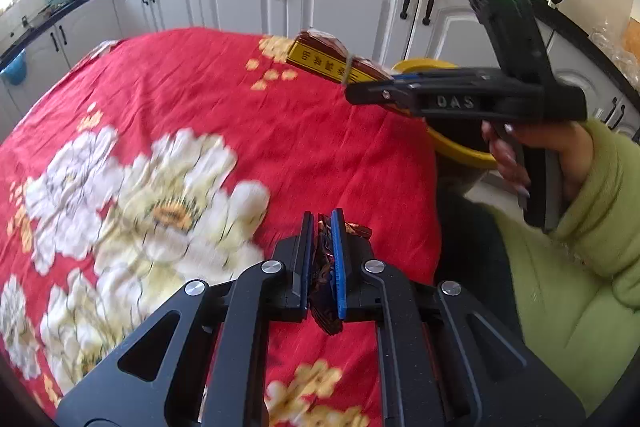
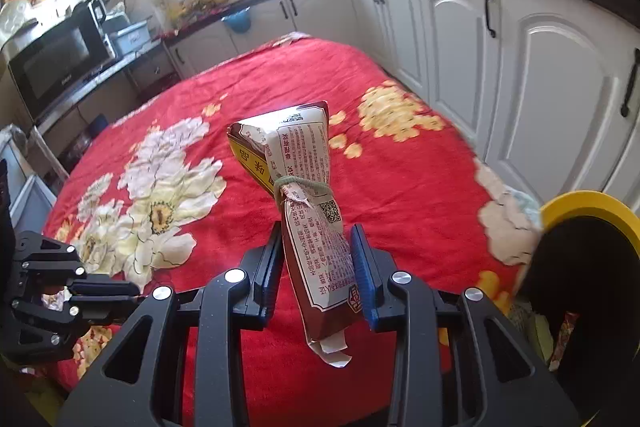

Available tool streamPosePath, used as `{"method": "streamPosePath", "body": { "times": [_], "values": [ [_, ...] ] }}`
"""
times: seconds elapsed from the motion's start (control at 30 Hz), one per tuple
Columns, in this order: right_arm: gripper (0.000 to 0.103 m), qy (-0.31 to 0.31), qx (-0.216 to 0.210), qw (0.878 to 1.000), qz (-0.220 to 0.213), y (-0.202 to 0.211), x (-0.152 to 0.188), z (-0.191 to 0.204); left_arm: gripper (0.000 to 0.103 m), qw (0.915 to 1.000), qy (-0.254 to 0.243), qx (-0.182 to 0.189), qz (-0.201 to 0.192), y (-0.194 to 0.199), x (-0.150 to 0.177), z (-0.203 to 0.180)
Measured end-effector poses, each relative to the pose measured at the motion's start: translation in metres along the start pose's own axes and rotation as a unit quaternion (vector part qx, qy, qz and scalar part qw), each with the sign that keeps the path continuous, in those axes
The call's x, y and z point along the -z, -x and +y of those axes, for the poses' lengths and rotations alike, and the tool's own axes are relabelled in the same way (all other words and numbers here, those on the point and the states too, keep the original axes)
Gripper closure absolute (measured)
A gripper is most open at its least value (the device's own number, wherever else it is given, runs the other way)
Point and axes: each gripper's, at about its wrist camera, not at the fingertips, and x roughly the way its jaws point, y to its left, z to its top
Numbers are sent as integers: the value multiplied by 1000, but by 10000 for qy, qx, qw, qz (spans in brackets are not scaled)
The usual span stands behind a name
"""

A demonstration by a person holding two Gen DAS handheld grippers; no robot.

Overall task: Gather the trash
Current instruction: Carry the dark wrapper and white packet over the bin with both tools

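Between right hand-held gripper [image 2: 316, 259] pads: tied packet [image 2: 308, 195].

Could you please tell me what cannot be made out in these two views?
- Left wrist: small wrapper, pinched between left gripper pads; print unreadable.
- Left wrist: yellow bin, mostly behind right gripper.
- Right wrist: bin's contents, dark and cut off.
- Right wrist: snack bag text too small.

Table [image 2: 280, 87] ringed by cabinets [image 2: 460, 39] behind and right, bin [image 2: 588, 203] off its right edge, microwave [image 2: 52, 67] left.
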Motion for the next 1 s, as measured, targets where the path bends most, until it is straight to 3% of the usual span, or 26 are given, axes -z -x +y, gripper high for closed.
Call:
{"method": "streamPosePath", "body": {
  "times": [0.4,1.0],
  "values": [
    [72,-448,387,9969,-510,61,2,-48,98,9993,9,155,-326,-17,-58,-36],
    [71,-1100,1078,9852,-756,121,41,-126,98,9962,-128,672,-542,-60,-118,-117]
  ]
}}
